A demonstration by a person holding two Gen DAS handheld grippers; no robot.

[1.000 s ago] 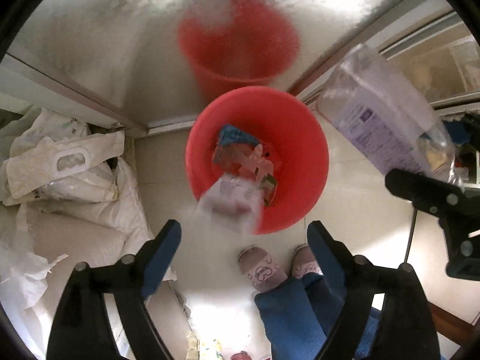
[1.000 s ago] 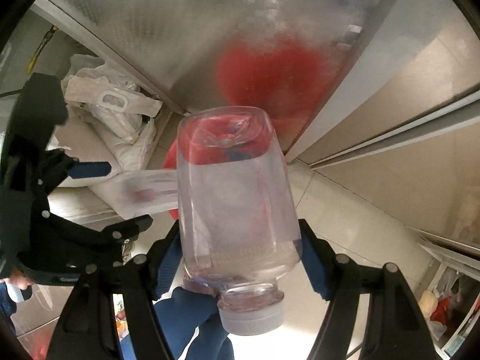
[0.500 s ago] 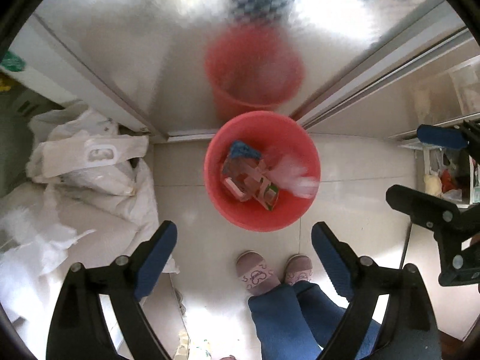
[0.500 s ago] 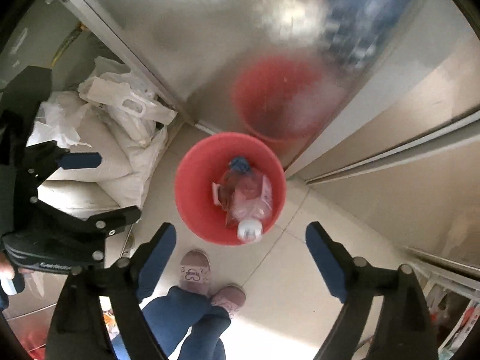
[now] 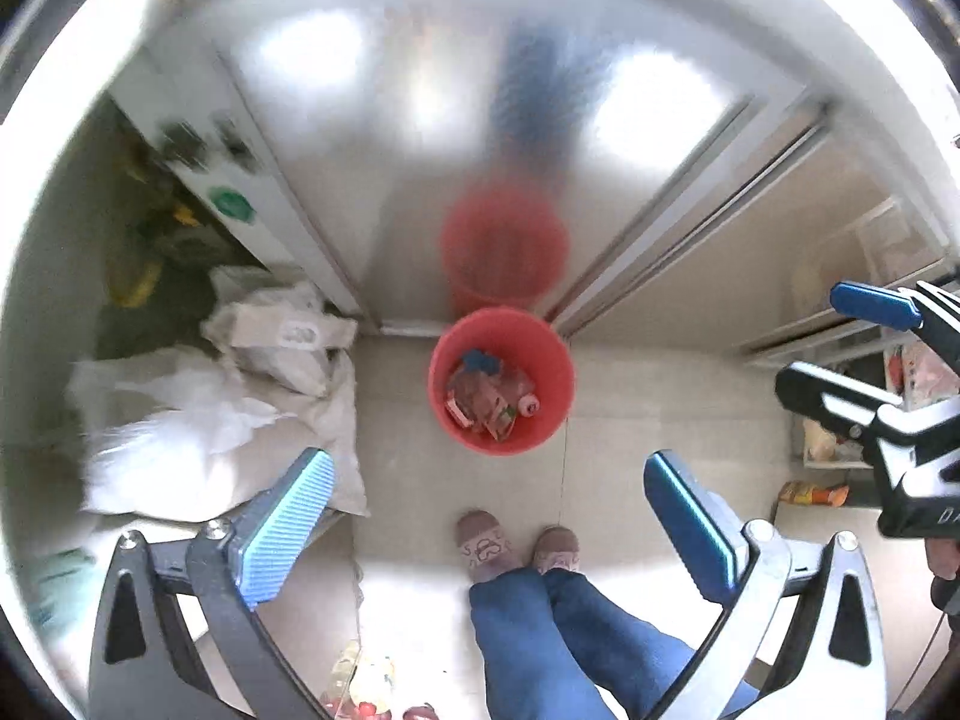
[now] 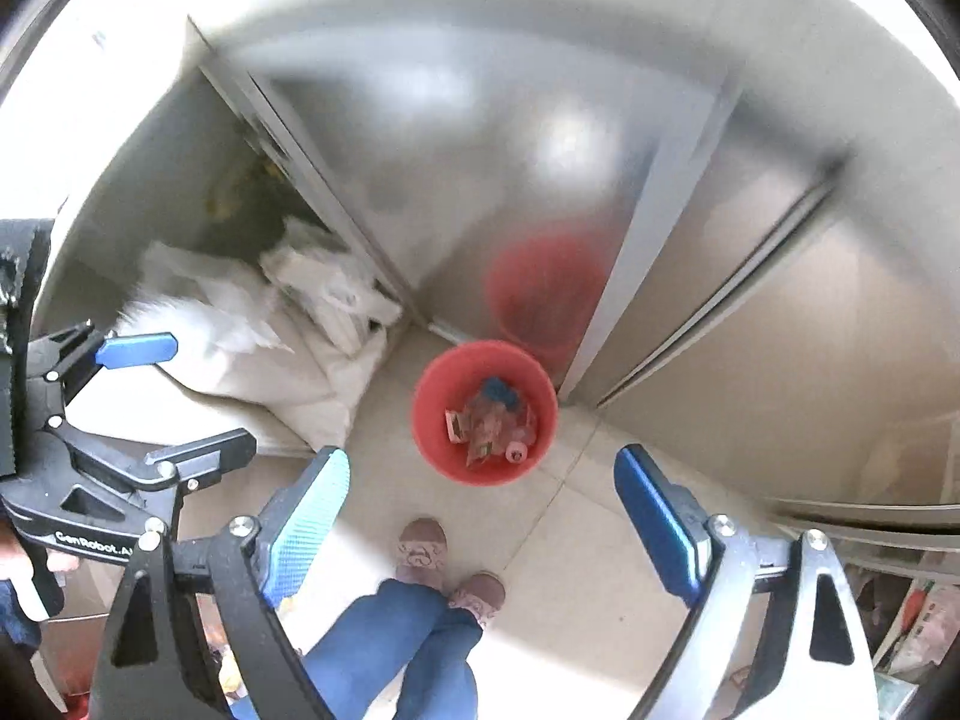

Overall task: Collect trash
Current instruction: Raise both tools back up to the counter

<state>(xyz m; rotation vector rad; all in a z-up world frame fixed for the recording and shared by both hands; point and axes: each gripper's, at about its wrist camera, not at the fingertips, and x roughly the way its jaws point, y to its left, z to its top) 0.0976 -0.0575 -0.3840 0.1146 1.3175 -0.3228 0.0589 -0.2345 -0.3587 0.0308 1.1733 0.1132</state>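
A red bucket (image 5: 549, 369) stands on the tiled floor far below, against a metal door. In it lie a clear plastic bottle with a white cap (image 5: 523, 397), crumpled wrappers (image 5: 474, 399) and a blue item (image 5: 483, 360). My left gripper (image 5: 486, 459) hangs high over the bucket, pointing down, its jaws opening with nothing between them. My right gripper (image 6: 480, 459) is also high above the bucket (image 6: 429, 420), open and holding nothing. The bottle (image 6: 517, 447) shows there too. Each gripper appears at the edge of the other's view: the right gripper (image 5: 813, 336), the left gripper (image 6: 210, 393).
White sacks and bags (image 5: 240, 420) are piled left of the bucket. The frosted metal door (image 5: 420, 120) shows a red reflection of the bucket. A person's slippers (image 5: 486, 546) and blue-trousered legs stand just in front. A shelf with packets (image 5: 810, 492) sits at the right.
Both grippers have risen well away from the bucket. The bottle has left the right jaws and a wrapper has fallen from the left; both now lie in the bucket. Both jaws spread wider.
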